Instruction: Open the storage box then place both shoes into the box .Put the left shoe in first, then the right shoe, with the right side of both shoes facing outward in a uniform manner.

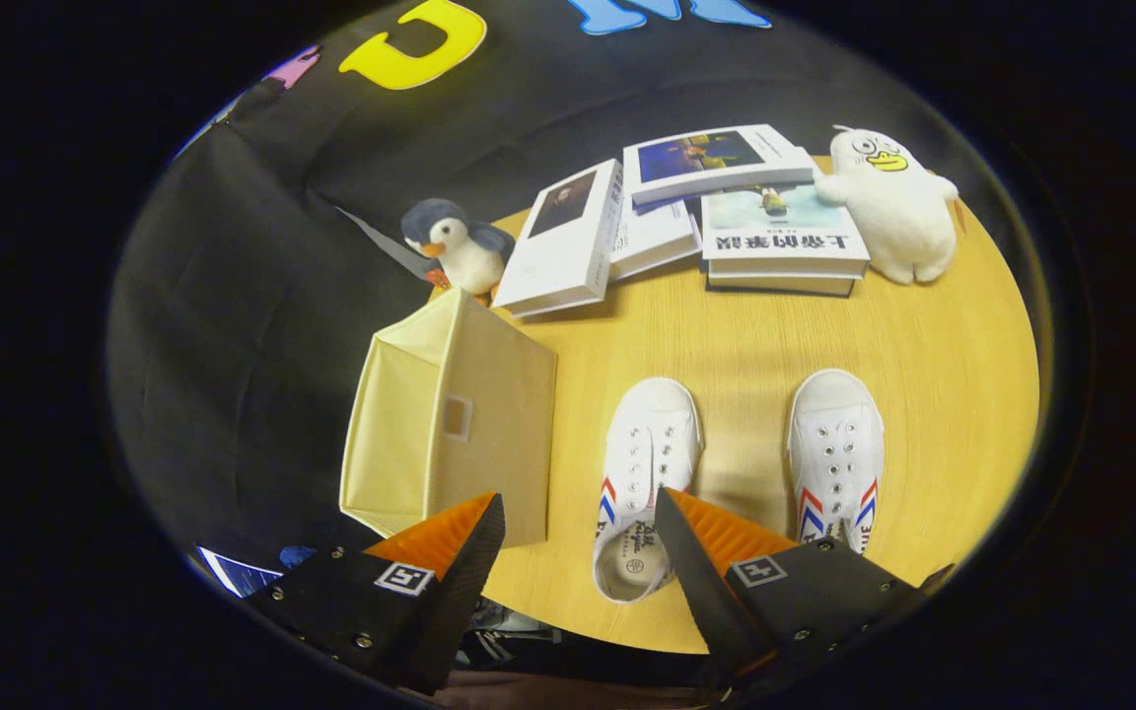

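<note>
**Box Waits, Shoes Untouched**

Black cloth hangs behind a round wooden surface [755, 335] where I hold my tongs [578, 523] spread wide and empty, gripping nothing. The cream fabric storage box [450, 419] stands at about ten o'clock from the tips, its near wall just beyond my left finger; whether its top is already open I cannot tell from this angle. Between the fingers, at twelve o'clock and close ahead, lies one white shoe [645, 483], toe pointing away, its heel opening near my right finger. A second white shoe [836, 456] lies parallel at two o'clock, well apart from the first. Which is the left shoe and which the right I cannot tell for certain. Farther off, at twelve to one o'clock, books [686, 217] are strewn about, with a toy penguin [455, 245] at eleven and a white plush duck [898, 202] at one.

By my reading the task stands at its opening step. Next I would swing toward ten o'clock and see to the box before closing on the left shoe.
</note>
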Motion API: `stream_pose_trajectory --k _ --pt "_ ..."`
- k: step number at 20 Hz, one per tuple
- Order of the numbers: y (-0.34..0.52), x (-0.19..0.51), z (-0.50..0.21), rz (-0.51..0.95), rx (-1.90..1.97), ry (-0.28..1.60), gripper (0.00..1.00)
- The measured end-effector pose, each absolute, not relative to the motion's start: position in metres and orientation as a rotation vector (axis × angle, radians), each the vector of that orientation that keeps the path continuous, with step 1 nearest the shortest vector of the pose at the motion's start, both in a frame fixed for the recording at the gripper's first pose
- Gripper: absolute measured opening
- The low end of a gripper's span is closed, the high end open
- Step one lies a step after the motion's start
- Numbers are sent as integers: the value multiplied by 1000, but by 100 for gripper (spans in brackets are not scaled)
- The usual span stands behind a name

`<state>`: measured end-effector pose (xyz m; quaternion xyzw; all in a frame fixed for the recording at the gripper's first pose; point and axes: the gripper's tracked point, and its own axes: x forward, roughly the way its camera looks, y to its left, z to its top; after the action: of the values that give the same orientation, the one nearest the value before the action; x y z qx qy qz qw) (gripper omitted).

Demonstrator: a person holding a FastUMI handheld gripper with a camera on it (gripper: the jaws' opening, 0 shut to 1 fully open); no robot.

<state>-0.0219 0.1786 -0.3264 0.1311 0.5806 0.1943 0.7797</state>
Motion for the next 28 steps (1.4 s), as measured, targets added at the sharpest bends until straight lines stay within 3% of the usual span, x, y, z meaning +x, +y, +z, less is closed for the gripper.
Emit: stream_pose_trajectory --k 8,19,21,23,24,28 --pt "159 -45 -393 365 229 1434 92" --pt "150 -42 -453 336 80 1513 87" --pt "154 -39 -457 349 73 1513 75" --pt "153 -36 -459 341 46 1510 52" --pt "152 -37 -462 348 29 1515 22" --pt "151 -33 -452 391 16 1493 0"
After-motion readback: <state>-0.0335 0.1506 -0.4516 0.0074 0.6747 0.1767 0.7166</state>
